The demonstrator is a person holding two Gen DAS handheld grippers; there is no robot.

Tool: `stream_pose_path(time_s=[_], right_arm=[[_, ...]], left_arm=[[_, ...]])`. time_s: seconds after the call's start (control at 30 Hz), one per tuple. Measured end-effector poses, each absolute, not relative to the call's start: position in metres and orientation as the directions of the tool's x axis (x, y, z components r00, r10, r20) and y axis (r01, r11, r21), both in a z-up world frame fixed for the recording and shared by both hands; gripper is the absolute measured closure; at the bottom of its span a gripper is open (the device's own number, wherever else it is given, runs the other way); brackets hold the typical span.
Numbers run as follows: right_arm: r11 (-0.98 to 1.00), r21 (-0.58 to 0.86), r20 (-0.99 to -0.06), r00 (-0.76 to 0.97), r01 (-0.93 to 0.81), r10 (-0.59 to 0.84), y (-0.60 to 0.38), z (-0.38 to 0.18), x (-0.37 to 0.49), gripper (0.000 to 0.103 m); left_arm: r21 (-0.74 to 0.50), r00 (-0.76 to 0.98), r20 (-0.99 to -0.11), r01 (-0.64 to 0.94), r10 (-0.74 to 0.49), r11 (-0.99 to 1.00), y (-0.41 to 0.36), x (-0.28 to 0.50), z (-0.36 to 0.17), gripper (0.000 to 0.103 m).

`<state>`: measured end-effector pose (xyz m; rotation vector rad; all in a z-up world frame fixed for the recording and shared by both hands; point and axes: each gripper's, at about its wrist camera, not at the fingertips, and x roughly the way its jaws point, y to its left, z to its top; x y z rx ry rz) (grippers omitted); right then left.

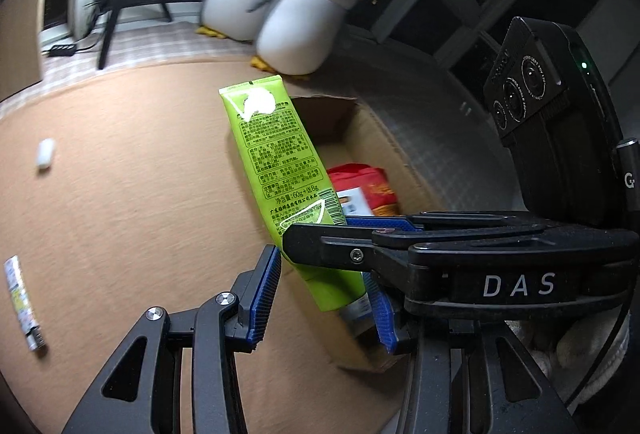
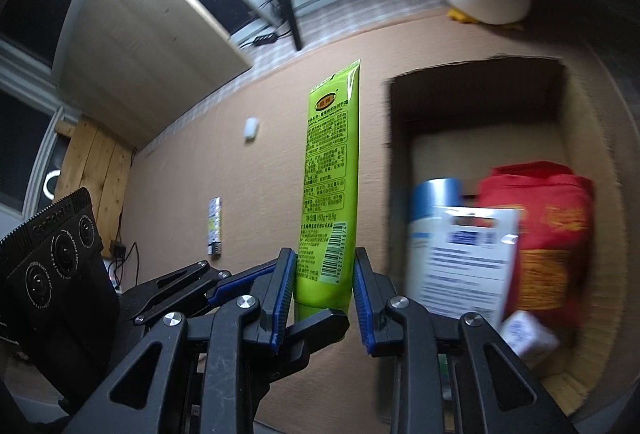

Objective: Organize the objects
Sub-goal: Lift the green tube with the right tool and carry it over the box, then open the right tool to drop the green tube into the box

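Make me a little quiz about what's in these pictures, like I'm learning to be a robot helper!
1. True or false: the cardboard box is empty.
2. What colour is the tube that the right tool is clamped on? A red, B green, C blue.
3. How many plush penguins sit beyond the box?

Key:
1. False. A red packet and other things lie inside it.
2. B.
3. Two.
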<state>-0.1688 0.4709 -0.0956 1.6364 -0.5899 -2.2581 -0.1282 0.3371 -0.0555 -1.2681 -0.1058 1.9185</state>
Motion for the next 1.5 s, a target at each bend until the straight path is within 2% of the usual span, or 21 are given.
stream_pose_path(time_s=[0.33, 0.37, 0.4, 0.43, 0.47, 0.5, 0.97, 1.5], right_arm=[[-0.879, 0.471, -0.833, -0.359, -0.065, -0.42, 0.518, -0.093, -0.165, 0.076], [-0.883, 0.463, -0.836, -0.366, -0.071, -0.409, 0.521, -0.093, -0.165, 0.072], [-0.888, 0.453, -0.839, -0.373, -0.076, -0.396, 0.524, -0.093, -0.165, 0.062], [-0.892, 0.445, -0.841, -0.379, -0.082, -0.385, 0.525, -0.093, -0.165, 0.057], [-0.895, 0.437, -0.843, -0.389, -0.09, -0.372, 0.528, -0.092, -0.165, 0.048], [-0.897, 0.431, -0.844, -0.395, -0.096, -0.363, 0.53, -0.092, -0.164, 0.046], [-0.933, 0.357, -0.852, -0.427, -0.051, -0.303, 0.508, -0.09, -0.167, 0.046], [-0.939, 0.34, -0.82, -0.473, 0.051, -0.323, 0.434, -0.082, -0.165, 0.046]], left_arm=[[-0.467, -0.131, -0.729, -0.623, 0.672, -0.627, 0.383, -0.125, -0.054, 0.056], [-0.459, -0.134, -0.733, -0.625, 0.666, -0.631, 0.385, -0.124, -0.055, 0.052], [-0.455, -0.138, -0.736, -0.625, 0.663, -0.635, 0.385, -0.123, -0.055, 0.049], [-0.453, -0.142, -0.736, -0.622, 0.661, -0.639, 0.385, -0.124, -0.055, 0.042], [-0.454, -0.146, -0.736, -0.618, 0.661, -0.642, 0.385, -0.124, -0.055, 0.041], [-0.455, -0.147, -0.736, -0.615, 0.66, -0.644, 0.384, -0.125, -0.055, 0.041], [-0.436, -0.2, -0.753, -0.561, 0.627, -0.703, 0.336, -0.135, -0.057, 0.041], [-0.393, -0.307, -0.794, -0.399, 0.525, -0.828, 0.197, -0.134, -0.067, 0.041]])
